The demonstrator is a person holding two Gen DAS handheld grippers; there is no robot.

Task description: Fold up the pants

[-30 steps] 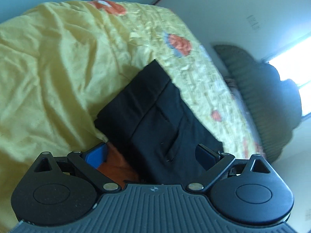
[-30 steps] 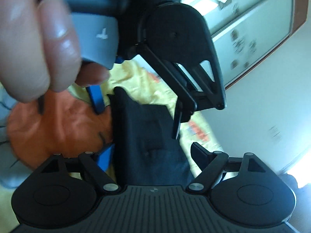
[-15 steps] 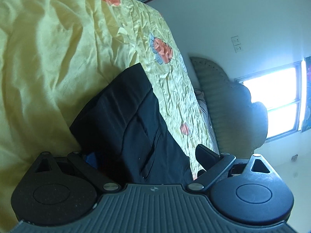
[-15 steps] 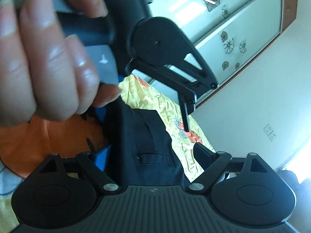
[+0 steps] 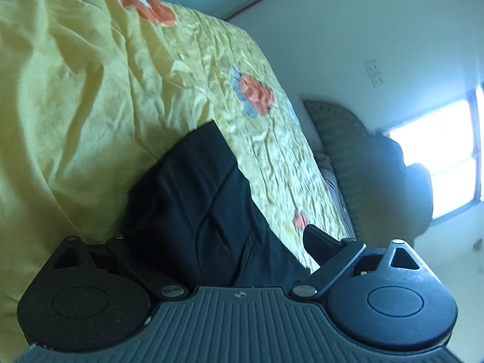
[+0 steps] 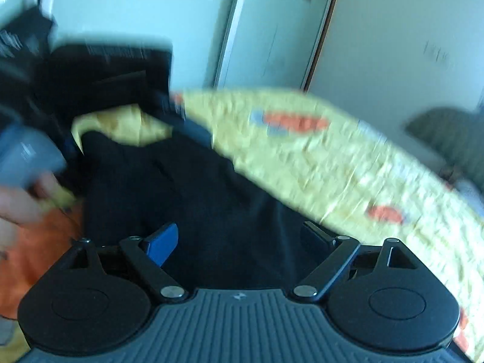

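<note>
black pants (image 5: 208, 211) lie folded on the yellow bedspread (image 5: 90, 90), running from frame centre down to 6 o'clock in the left wrist view, top corner pointing to 12. left gripper (image 5: 217, 242) has its tongs wide, jaws have just been closing a bit, pants cloth lies between them; right finger (image 5: 317, 239) sits over the bedspread at 4 o'clock just beside the pants edge, the left finger is hidden against the dark cloth, so contact can't be told. right wrist view is motion-blurred: right gripper (image 6: 239, 239) tongs wide, jaws have just been closing slightly, blue pad (image 6: 161, 243) at 7 o'clock and dark finger at 5 o'clock both over the pants (image 6: 211, 205), no clear pinch seen. the other gripper and the hand (image 6: 18, 199) holding it show at 9 o'clock, blurred. orange flower prints (image 5: 257, 93) on the bedspread at 1 o'clock. green headboard (image 5: 363, 157) and bright window (image 5: 438, 166) at 3 o'clock in the left view.
</note>
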